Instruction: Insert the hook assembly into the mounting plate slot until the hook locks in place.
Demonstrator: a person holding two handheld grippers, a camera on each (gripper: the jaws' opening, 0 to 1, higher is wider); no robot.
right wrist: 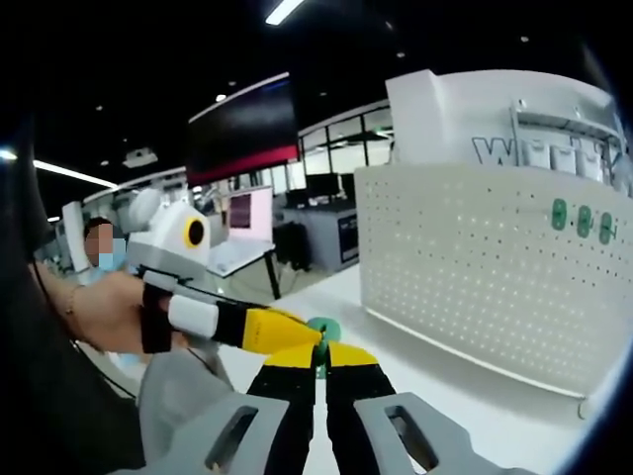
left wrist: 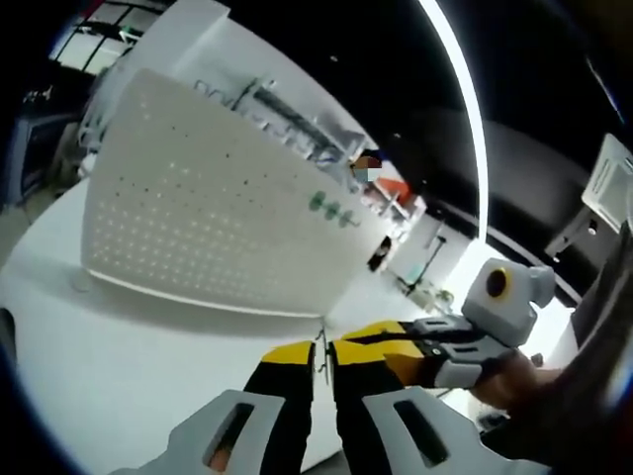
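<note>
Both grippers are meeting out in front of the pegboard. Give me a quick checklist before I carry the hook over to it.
1. Hook held: a small green piece sits at the tips where the left gripper meets the right gripper. Which one actually grips it: cannot tell.
2. White pegboard upright on the table and in sight: ok.
3. Three green pieces already on the board near its far edge: ok.
4. Free holes on the board face: ok.
5. Path between the grippers and the board, bare table only: ok.
6. Hook seated and locked in the board: not ok, not yet done.
</note>
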